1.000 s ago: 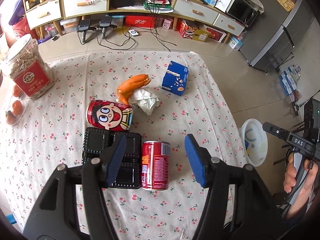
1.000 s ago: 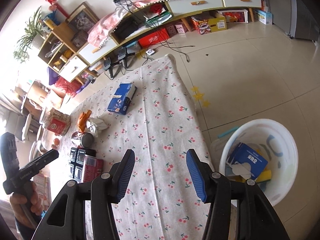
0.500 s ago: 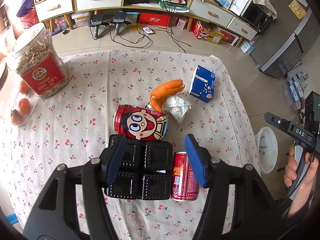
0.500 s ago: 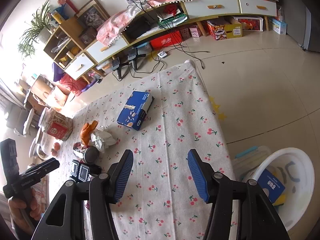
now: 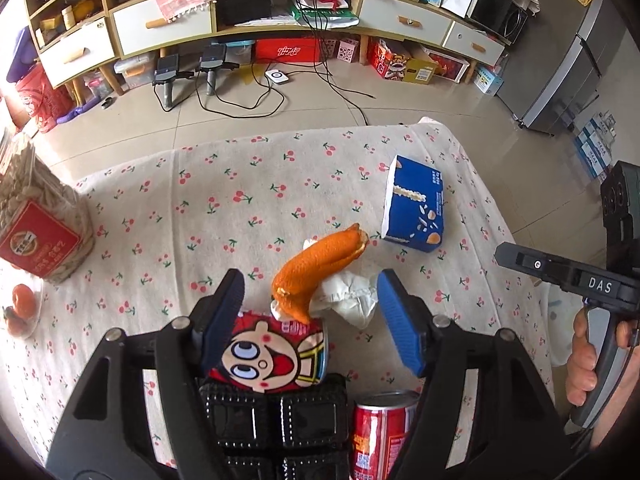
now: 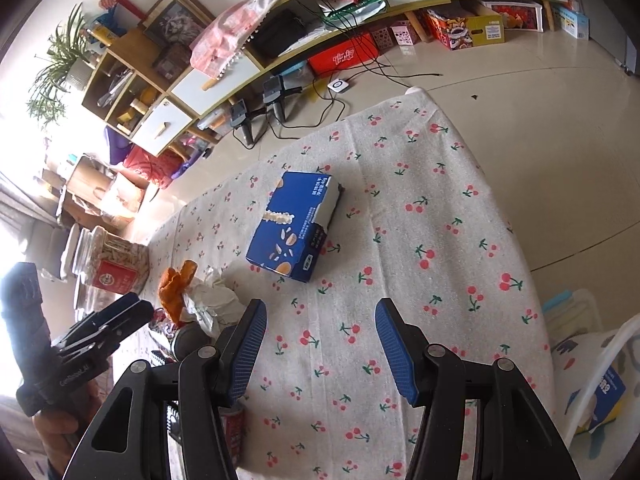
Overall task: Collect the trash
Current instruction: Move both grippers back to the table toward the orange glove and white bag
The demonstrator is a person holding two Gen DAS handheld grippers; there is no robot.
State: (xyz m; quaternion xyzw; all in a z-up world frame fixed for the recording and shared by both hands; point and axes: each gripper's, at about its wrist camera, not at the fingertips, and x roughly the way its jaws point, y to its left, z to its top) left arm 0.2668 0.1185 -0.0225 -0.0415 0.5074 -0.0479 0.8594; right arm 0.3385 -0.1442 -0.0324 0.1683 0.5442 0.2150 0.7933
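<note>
Left tool point(image 5: 310, 322), jaws parted and just widened, empty, straddles the orange peel point(image 5: 316, 266) and crumpled tissue point(image 5: 348, 294) mid-worktop point(image 5: 240, 184); close low to gather both. Right tool point(image 6: 318, 346), open and empty, faces the blue carton point(image 6: 294, 226).

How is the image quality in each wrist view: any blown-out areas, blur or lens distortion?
Right wrist view: the left edge is washed out by bright light around the plant; the blue box stays sharp. Left wrist view: evenly lit and crisp, fisheye bowing the cabinet; dark vignette in both views' corners.
</note>
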